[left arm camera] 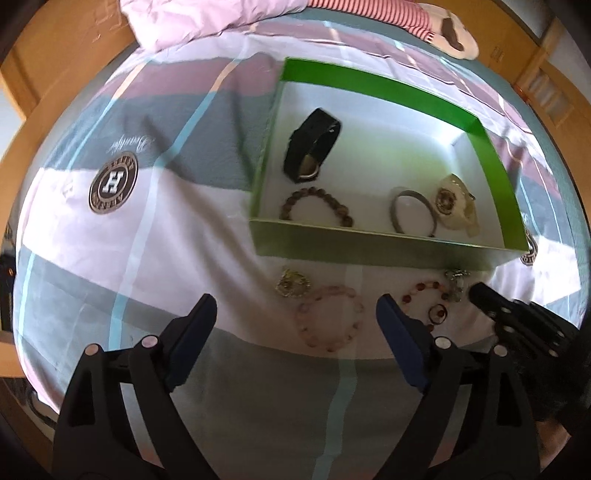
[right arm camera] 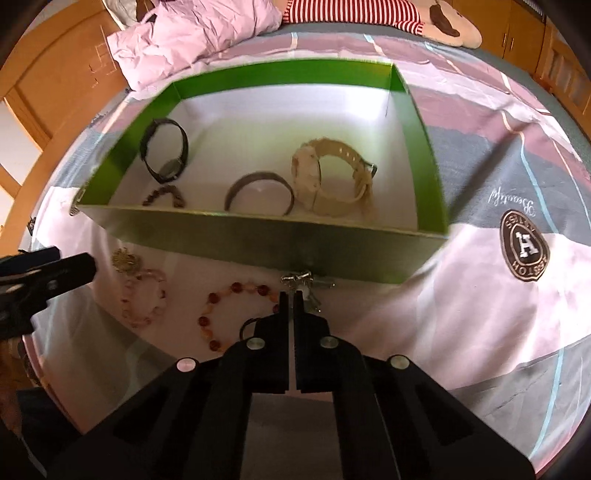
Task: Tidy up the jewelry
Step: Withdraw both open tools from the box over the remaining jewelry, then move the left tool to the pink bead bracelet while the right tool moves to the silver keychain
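A green box (left arm camera: 373, 249) (right arm camera: 258, 236) lies on the bed, holding a black watch (left arm camera: 312, 146) (right arm camera: 166, 151), a brown bead bracelet (left arm camera: 316, 206), a grey bangle (left arm camera: 413, 212) (right arm camera: 258, 192) and a cream watch (left arm camera: 458, 208) (right arm camera: 332, 181). In front of it lie a gold brooch (left arm camera: 293, 282) (right arm camera: 127, 260), a pink bead bracelet (left arm camera: 330, 317) (right arm camera: 144, 299), an amber bead bracelet (left arm camera: 424, 295) (right arm camera: 221, 310) and a silver piece (left arm camera: 456, 280) (right arm camera: 304, 280). My left gripper (left arm camera: 295, 314) is open above the pink bracelet. My right gripper (right arm camera: 291, 295) is shut, tips at the silver piece.
The bedspread is striped pink, grey and white with round logo patches (left arm camera: 112, 182) (right arm camera: 524, 245). A crumpled pink cloth (right arm camera: 192, 33) and a plush toy (right arm camera: 443, 26) lie at the far end. Wooden cabinets (right arm camera: 55, 81) surround the bed.
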The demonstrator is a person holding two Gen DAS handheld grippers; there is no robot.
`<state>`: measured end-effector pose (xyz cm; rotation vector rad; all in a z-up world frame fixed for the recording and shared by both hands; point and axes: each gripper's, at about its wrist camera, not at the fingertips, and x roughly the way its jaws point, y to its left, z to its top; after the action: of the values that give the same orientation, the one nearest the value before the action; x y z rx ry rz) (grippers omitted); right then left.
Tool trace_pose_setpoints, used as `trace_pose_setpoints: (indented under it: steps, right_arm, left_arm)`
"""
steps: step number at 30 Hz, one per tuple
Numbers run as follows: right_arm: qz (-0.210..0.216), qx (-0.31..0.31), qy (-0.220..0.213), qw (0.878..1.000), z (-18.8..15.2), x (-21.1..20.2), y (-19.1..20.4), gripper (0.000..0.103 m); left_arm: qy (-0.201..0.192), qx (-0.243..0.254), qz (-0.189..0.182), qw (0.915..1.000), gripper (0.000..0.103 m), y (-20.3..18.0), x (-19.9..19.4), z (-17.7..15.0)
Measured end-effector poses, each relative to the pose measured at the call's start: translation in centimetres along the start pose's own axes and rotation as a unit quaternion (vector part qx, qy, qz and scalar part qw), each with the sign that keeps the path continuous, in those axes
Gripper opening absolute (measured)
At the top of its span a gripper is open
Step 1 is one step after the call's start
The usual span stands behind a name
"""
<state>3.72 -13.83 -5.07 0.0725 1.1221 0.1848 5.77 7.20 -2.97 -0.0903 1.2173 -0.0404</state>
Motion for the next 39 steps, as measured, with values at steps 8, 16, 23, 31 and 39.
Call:
trace_pose_setpoints:
  steps: [8,16,23,31,39]
  right_arm:
    - [0.0,0.03,-0.004,1.0,0.0,-0.7,-1.9,0.01]
    - [0.005,0.059,0.007,0.998,0.7,3.2,-2.6,0.055]
    - [0.033,0.057,0.019,0.998,0.8,2.5,-1.7,0.031]
    - [0.039,0.062,0.014,0.997,0.5,-0.3,-3.0,0.006]
    - [0.045,0.085,0.027,0.995,0.6,0.1,-4.0,0.022]
  left_arm:
    - [0.02,-0.014,0.0,0.9997,0.089,0.6,1.2,-0.2]
    - [0.027,-0.031,-0.007,0.9991,0.09,1.4,1.5,0.0]
    - [0.051,-0.047,-0.021,0.9974,0.09,1.9,2.6,-0.2]
    - [0.072,-0.008,-0.017,0.9973,0.085,-0.6,4.5,-1.3]
    - [0.058,0.04,0.011,0.9974,0.018,-3.0,5.6,-1.9]
